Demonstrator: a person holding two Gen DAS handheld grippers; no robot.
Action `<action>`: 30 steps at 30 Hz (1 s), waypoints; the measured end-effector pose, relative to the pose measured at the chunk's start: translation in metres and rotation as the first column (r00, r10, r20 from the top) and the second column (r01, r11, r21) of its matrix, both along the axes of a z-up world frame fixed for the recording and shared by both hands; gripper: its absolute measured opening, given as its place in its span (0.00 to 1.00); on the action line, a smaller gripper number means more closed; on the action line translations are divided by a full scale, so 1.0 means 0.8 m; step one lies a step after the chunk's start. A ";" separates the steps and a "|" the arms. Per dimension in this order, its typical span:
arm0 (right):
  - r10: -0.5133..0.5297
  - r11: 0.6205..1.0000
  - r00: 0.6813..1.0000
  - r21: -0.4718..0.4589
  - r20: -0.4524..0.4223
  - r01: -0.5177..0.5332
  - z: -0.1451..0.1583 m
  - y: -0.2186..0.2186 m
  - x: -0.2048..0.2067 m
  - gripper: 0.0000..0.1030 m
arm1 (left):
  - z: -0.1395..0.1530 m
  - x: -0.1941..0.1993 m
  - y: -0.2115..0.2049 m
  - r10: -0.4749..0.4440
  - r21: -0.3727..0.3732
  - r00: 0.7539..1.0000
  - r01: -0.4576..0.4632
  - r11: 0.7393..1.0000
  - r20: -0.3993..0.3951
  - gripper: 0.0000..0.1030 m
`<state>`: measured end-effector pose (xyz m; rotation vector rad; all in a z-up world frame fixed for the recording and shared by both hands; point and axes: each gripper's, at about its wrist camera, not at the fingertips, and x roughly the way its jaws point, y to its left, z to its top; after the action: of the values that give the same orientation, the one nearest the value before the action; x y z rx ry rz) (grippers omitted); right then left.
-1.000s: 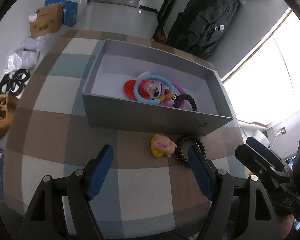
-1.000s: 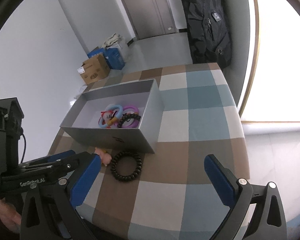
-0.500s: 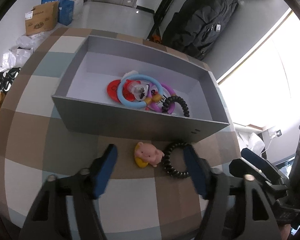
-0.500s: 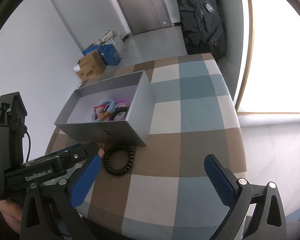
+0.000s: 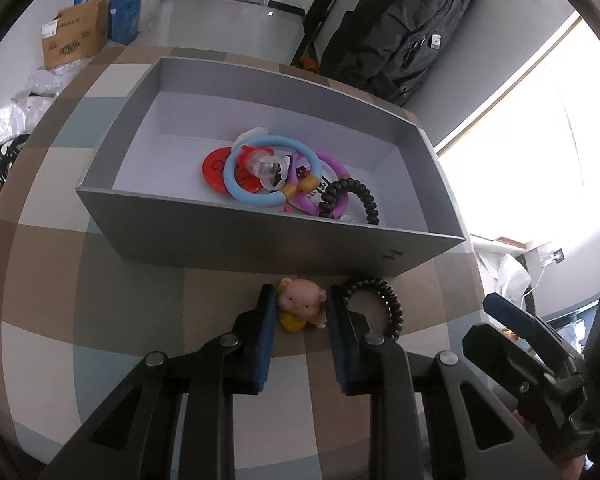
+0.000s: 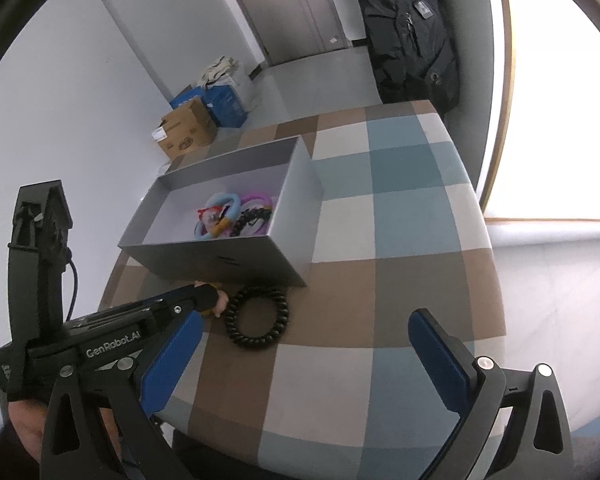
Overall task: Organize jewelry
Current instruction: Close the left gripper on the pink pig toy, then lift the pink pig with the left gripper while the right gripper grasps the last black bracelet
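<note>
My left gripper (image 5: 302,308) is clamped on the pig charm (image 5: 303,307) beside the box (image 5: 260,240); next, lift it in. My right gripper (image 6: 304,354) hangs spread above the hair tie (image 6: 257,317).

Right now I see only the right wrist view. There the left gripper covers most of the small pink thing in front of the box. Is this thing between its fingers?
Observer: Yes. In the left wrist view the pink pig toy sits between the two blue pads of the left gripper, which look shut on it.
Operator: Does the black coil on the table touch that gripper?
Observer: The black coil lies just outside the gripper, against one finger. It is not between the pads.
Operator: What is under the blue ring in the box?
Observer: A flat red disc lies on the floor of the gray box, partly under the blue ring.
</note>
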<state>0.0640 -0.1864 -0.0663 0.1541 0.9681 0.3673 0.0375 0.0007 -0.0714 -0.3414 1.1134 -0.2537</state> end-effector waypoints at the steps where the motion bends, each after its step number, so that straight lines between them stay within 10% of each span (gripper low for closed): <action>1: 0.002 1.000 1.000 -0.005 0.001 -0.002 0.000 0.002 0.000 1.00 | 0.000 0.002 -0.001 -0.002 0.001 1.000 0.002 1.000 -0.001 0.19; 30: 0.095 0.981 0.995 -0.169 -0.039 -0.101 -0.038 0.048 -0.008 1.00 | 0.049 -0.014 0.073 0.093 -0.153 0.994 -0.085 0.985 0.048 0.19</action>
<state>0.0572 -0.1482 -0.0971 -0.0441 1.0352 0.3714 0.0259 0.0592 -0.0320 -0.5145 1.0244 -0.2671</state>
